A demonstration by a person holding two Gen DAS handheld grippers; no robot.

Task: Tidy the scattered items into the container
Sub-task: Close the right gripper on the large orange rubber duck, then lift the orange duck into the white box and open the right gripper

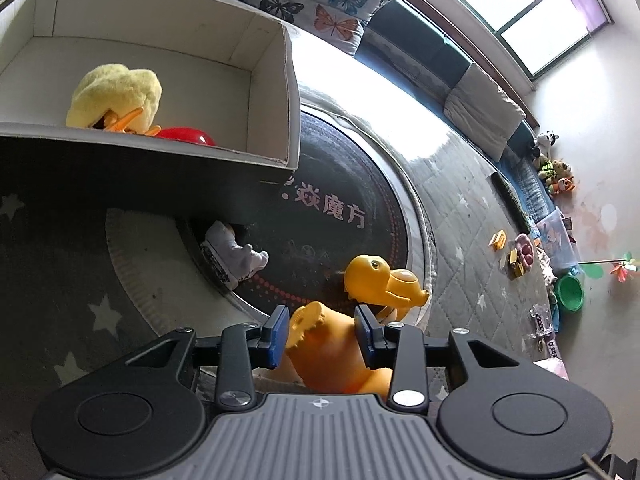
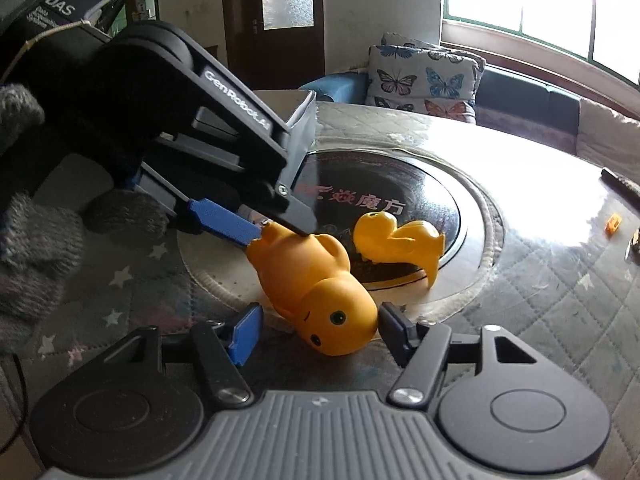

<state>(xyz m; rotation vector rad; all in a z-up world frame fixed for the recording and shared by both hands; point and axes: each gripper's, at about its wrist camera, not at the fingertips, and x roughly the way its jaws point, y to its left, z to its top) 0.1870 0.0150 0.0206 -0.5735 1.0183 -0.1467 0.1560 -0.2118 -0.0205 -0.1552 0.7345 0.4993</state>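
The orange duck toy (image 2: 320, 292) you are handling lies on its side at the edge of the round black mat (image 2: 400, 176), on a quilted, star-patterned cover (image 2: 560, 300). Your left gripper (image 1: 322, 334) has its blue pads against the toy's rear end; whether they clamp it you cannot tell. Your right gripper (image 2: 316, 330) brackets the head, pads apart from it. A second orange duck (image 2: 400, 240) lies just beyond. The white box (image 1: 240, 60) holds a yellow plush (image 1: 116, 96) and something red (image 1: 184, 136). Butterfly cushion (image 2: 424, 76) and window (image 2: 540, 4) behind.

Box wall (image 1: 152, 168) probably blocking leftward.
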